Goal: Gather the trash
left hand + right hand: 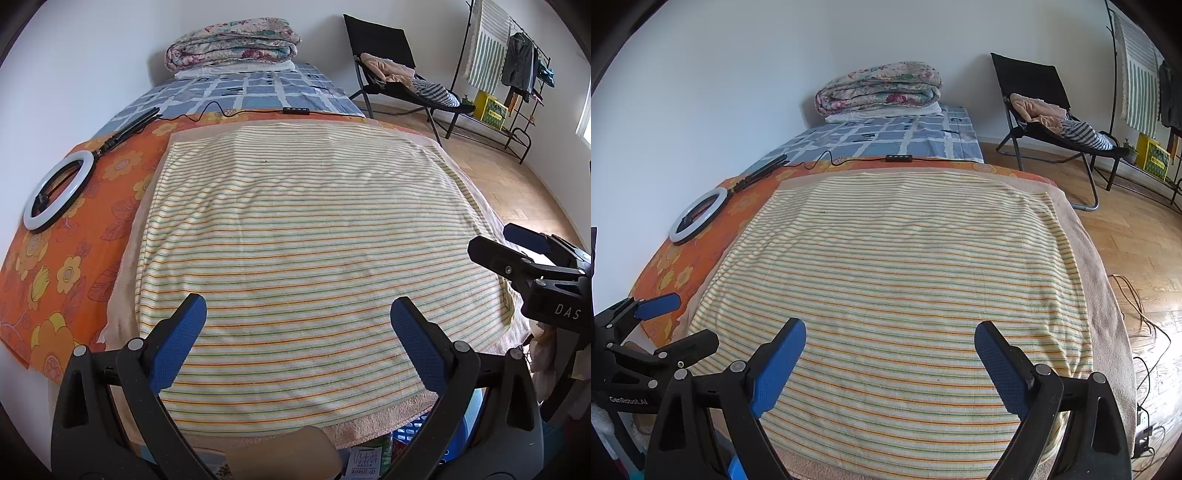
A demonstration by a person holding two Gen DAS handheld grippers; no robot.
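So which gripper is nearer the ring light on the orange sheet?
Left. The ring light lies far-left on the bed; the left gripper hovers open over the striped towel on that side, while the right gripper is farther right.

Striped towel (314, 240), ring light (59, 190), folded quilt (232, 42).

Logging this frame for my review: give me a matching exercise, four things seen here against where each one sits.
Things:
1. ring light
2. folded quilt
3. striped towel
4. heap of clothes

Places:
A. on the black folding chair
B. spread flat just ahead of both open hand-held grippers
C. at the far end of the bed
D. on the orange floral sheet, near the wall

Pairs: 1-D, 2-C, 3-B, 4-A
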